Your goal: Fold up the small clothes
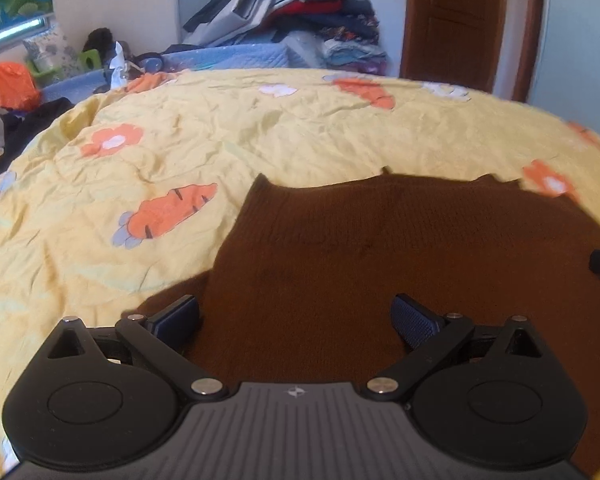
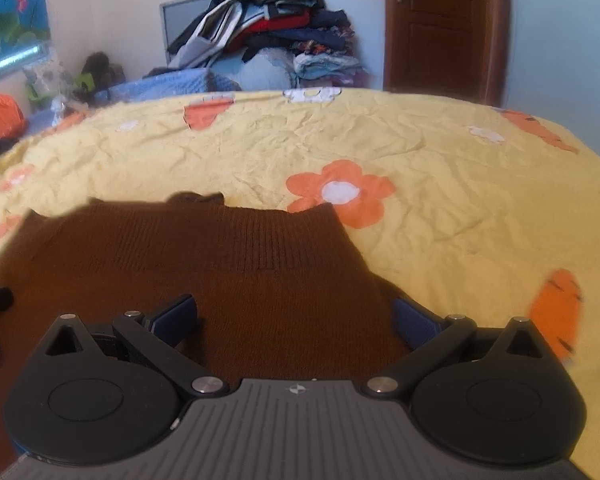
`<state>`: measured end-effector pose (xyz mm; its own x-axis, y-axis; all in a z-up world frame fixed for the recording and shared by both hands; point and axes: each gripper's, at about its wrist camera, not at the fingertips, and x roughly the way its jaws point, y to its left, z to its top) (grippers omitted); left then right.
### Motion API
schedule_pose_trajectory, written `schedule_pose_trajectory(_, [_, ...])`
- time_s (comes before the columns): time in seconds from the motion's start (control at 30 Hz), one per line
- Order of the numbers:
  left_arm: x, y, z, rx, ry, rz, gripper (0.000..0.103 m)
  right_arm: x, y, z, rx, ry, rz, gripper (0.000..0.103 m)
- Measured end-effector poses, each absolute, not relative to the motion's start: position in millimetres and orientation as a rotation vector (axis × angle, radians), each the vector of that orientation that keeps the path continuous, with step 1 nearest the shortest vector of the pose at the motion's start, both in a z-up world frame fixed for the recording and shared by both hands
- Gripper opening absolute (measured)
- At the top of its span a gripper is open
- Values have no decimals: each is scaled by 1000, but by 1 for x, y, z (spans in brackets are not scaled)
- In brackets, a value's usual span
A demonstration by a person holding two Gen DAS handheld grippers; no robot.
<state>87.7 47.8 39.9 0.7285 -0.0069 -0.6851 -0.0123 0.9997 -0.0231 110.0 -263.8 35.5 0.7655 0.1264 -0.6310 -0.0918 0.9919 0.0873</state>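
Left gripper (image 1: 296,316): jaws wide apart, nothing between pads, hovering over near part of brown knit sweater (image 1: 400,264). Right gripper (image 2: 296,316): jaws likewise spread, empty, above same sweater (image 2: 204,264). Sweater lies flat on yellow carrot-print quilt (image 1: 260,136), ribbed hem at far edge. Clothes pile (image 1: 300,12) against back wall; wooden door (image 2: 440,20) at right.

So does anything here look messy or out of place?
Only the background: a tall heap of clothes leans untidily against the far wall. The brown knit garment lies flat on the yellow quilt, with nothing damaged.
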Motion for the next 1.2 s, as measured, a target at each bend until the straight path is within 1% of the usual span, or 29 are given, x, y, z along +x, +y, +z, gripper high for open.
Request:
schedule_pose_trajectory(0.1, [49, 50, 51, -85, 691, -80, 103, 68, -277, 49, 169, 636, 228, 103])
schedule_pose_trajectory(0.2, [36, 26, 50, -51, 691, -174, 103, 58, -264, 48, 145, 679, 264, 103])
schedule_pose_trajectory(0.3, [29, -14, 40, 114, 710, -256, 103, 56, -238, 40, 38, 735, 310, 103])
schedule_pose_trajectory(0.37, [22, -33, 23, 253, 719, -272, 103, 51, -223, 25, -83, 799, 318, 103])
schedule_pose_trajectory(0.4, [15, -31, 21, 252, 688, -283, 103, 40, -218, 18, -165, 760, 327, 103])
schedule_pose_trajectory(0.5, [7, -20, 22, 228, 738, -319, 103, 16, -220, 15, -203, 751, 371, 103])
schedule_pose_trajectory(0.63, [-10, -13, 35, 228, 714, -304, 103, 17, -219, 30, -200, 810, 351, 103])
schedule_pose_trajectory(0.7, [-13, -13, 39, 211, 688, -329, 103, 15, -211, 38, -173, 781, 359, 103])
schedule_pose_trajectory(0.77, [-3, -22, 27, 236, 755, -325, 103, 15, -200, 32, -178, 770, 408, 103])
schedule_pose_trajectory(0.8, [2, -21, 20, 223, 773, -326, 103, 18, -192, 20, -211, 809, 414, 103])
schedule_pose_trajectory(0.83, [3, -17, 20, 184, 759, -321, 103, 13, -191, 15, -232, 753, 418, 103])
schedule_pose_trajectory(0.87, [5, -16, 23, 189, 777, -321, 103, 11, -190, 15, -244, 754, 425, 103])
schedule_pose_trajectory(0.93, [0, -9, 37, 178, 772, -302, 103, 11, -199, 28, -180, 817, 408, 103])
schedule_pose_trajectory(1.03, [-10, 29, 52, 1, 751, -275, 103, -4, -243, 52, 42, 805, 379, 103])
schedule_pose_trajectory(1.1, [-11, 65, 53, -195, 781, -221, 103, -12, -285, 56, 265, 832, 326, 103])
schedule_pose_trajectory(1.2, [-17, 124, 38, -602, 828, -135, 103, -21, -343, 42, 657, 900, 286, 103])
